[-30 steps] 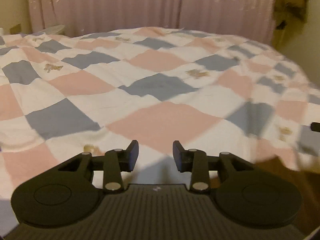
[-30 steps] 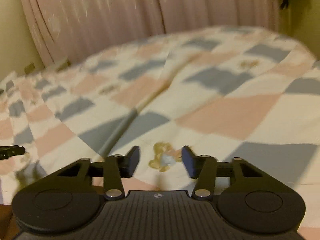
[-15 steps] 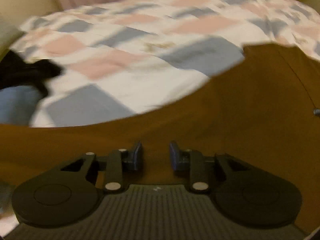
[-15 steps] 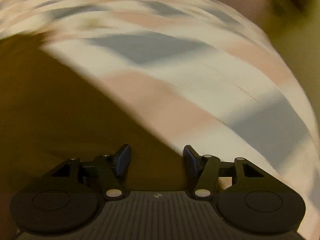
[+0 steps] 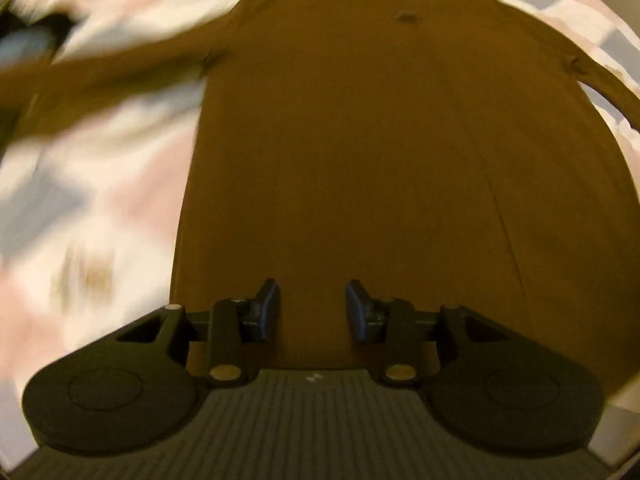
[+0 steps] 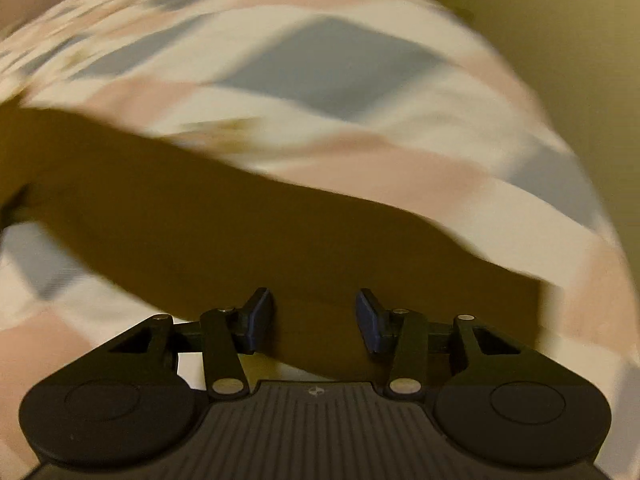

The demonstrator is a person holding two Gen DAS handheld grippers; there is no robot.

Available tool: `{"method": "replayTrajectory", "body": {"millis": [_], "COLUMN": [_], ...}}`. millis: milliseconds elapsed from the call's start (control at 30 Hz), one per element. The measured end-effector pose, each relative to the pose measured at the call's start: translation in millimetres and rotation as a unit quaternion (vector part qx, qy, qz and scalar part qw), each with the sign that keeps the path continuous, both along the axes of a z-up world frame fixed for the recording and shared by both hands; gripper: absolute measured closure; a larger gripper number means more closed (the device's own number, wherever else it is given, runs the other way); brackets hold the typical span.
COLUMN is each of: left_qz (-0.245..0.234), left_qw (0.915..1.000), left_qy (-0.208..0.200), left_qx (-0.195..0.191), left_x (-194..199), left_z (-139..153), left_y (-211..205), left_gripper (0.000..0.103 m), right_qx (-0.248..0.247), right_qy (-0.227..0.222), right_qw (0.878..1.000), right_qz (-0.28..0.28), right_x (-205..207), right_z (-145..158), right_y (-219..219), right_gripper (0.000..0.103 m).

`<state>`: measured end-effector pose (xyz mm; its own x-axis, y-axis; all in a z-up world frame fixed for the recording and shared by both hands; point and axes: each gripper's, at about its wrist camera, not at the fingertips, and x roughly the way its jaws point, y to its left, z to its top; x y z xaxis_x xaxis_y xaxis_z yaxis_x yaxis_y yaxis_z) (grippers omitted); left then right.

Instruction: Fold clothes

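A brown long-sleeved shirt [image 5: 360,152] lies spread flat on the checked quilt [image 5: 100,184], collar away from me, one sleeve [image 5: 100,76] stretched out to the left. My left gripper [image 5: 312,306] points steeply down over the lower part of the shirt's body. Its jaws are opening, and only flat cloth shows beyond the gap. In the right wrist view the shirt's other sleeve [image 6: 240,232] runs across the quilt [image 6: 320,60]. My right gripper [image 6: 316,314] hovers over that sleeve with its jaws closing, and nothing is pinched between the pads. Both views are blurred.
A dark and blue bundle of clothes [image 5: 28,40] lies on the quilt at the far left. The bed's edge curves down on the right, with a yellowish wall [image 6: 568,40] past it.
Both views have swung down from the curtain and bare quilt onto the brown shirt. The left jaws stand wider than half a second ago, the right jaws slightly narrower.
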<state>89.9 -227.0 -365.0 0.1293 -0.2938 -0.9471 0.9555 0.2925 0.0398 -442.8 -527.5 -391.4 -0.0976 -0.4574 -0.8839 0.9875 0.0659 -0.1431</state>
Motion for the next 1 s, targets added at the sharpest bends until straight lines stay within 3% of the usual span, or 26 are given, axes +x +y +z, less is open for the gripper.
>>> {"method": "replayTrajectory", "body": {"millis": [133,233,333,400,500,533,633,733,833,900,1000], "left_qz": [0.009,0.032,0.049,0.051,0.059,0.064,0.07,0.065,0.068,0.074,0.08], "left_qw": [0.9991,0.9987,0.9984,0.9983,0.9982,0.9979,0.9966,0.9957,0.994,0.9926,0.9911], "left_qy": [-0.024,-0.023,-0.017,-0.019,-0.013,-0.007,-0.009,-0.027,-0.045,-0.048,-0.049], "left_qx": [0.034,0.033,0.024,0.022,-0.001,-0.011,-0.042,-0.06,-0.073,-0.084,-0.095], "left_x": [-26,-40,-57,-69,-84,-87,-94,-100,-101,-101,-96], "left_z": [27,52,77,92,120,130,158,181,199,209,223], "left_y": [34,44,32,18,2,-4,-12,-9,8,21,43], "left_gripper": [0.065,0.063,0.059,0.052,0.051,0.05,0.037,0.036,0.03,0.017,0.016], "right_qx": [0.022,0.009,0.009,0.017,0.043,0.052,0.074,0.081,0.075,0.067,0.057], "right_qy": [0.014,-0.078,-0.141,-0.152,-0.159,-0.174,-0.208,-0.225,-0.215,-0.201,-0.185], "right_qw": [0.995,0.986,0.977,0.981,0.985,0.983,0.975,0.967,0.964,0.965,0.966], "right_qz": [-0.1,-0.146,-0.157,-0.119,-0.048,-0.023,0.031,0.089,0.135,0.157,0.172], "right_x": [-76,-115,-116,-84,-19,6,66,115,150,164,183], "right_z": [22,40,54,67,86,93,112,139,168,184,205], "right_y": [19,31,38,45,72,84,117,151,181,198,225], "right_gripper": [0.056,0.056,0.054,0.053,0.049,0.047,0.037,0.033,0.024,0.02,0.016]}}
